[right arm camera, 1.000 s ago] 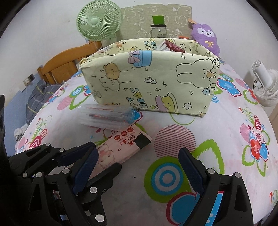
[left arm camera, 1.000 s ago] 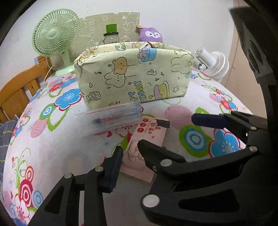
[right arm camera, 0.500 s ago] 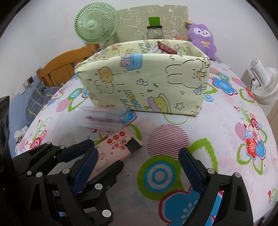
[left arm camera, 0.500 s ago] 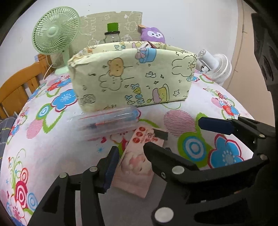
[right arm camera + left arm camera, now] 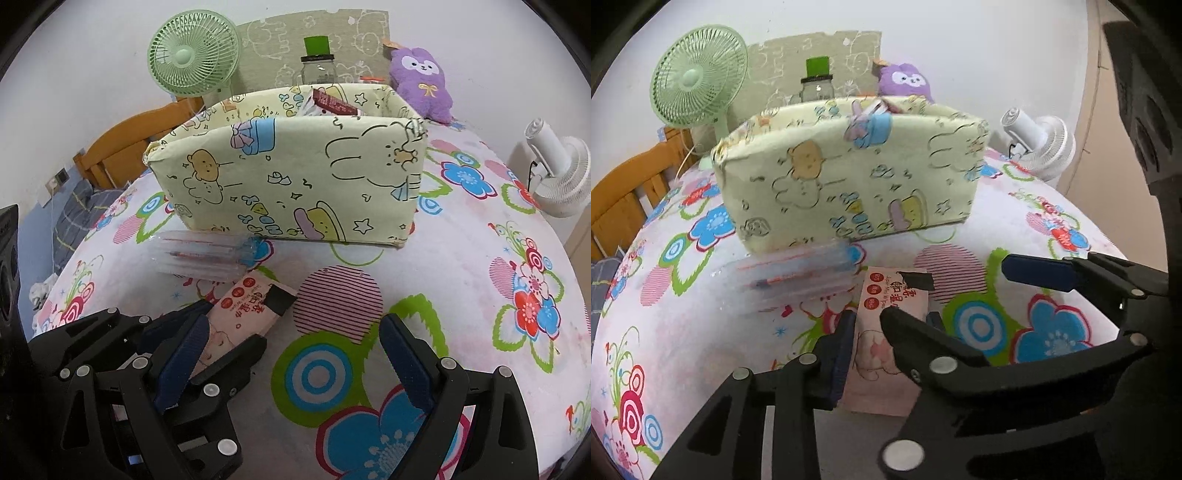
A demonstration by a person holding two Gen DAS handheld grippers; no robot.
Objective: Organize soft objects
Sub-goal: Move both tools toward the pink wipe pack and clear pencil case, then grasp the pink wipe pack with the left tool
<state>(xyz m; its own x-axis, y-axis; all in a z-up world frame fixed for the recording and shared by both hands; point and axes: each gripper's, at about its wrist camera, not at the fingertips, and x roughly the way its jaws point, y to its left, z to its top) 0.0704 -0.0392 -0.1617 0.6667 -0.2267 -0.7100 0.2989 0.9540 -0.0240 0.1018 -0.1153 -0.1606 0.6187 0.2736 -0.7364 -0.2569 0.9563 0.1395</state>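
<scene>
Left gripper (image 5: 870,336) low over worktop (image 5: 701,332), fingers (image 5: 842,354) straddling the near half of a pink wipes pack (image 5: 886,314). The pack lies flat on the flowered cloth between the pads; they sit right at its long edges, but whether they actually press it can't be told. In the right wrist view the same pack (image 5: 247,306) shows with its far end and black tab sticking out past the left gripper (image 5: 221,343).

Right gripper (image 5: 291,362) hovers just right of the left one, fingers (image 5: 402,365) spread wide with nothing between, only the cloth (image 5: 480,258) under them. One blue pad (image 5: 1038,275) of it shows in the left wrist view.

Clear pen bag (image 5: 798,277) lies just beyond the pack, touching or nearly touching its far corner, right against the front of the box (image 5: 849,177). Box is yellow-green cartoon-print fabric, open top, standing upright mid-worktop; a red-brown packet (image 5: 332,103) pokes up inside.

Behind the box: green fan (image 5: 192,51) back left, jar with green lid (image 5: 317,62) centre, purple plush (image 5: 421,81) back right by the wall. White fan (image 5: 557,173) at right edge. Wooden chair (image 5: 114,151) off the left side.
</scene>
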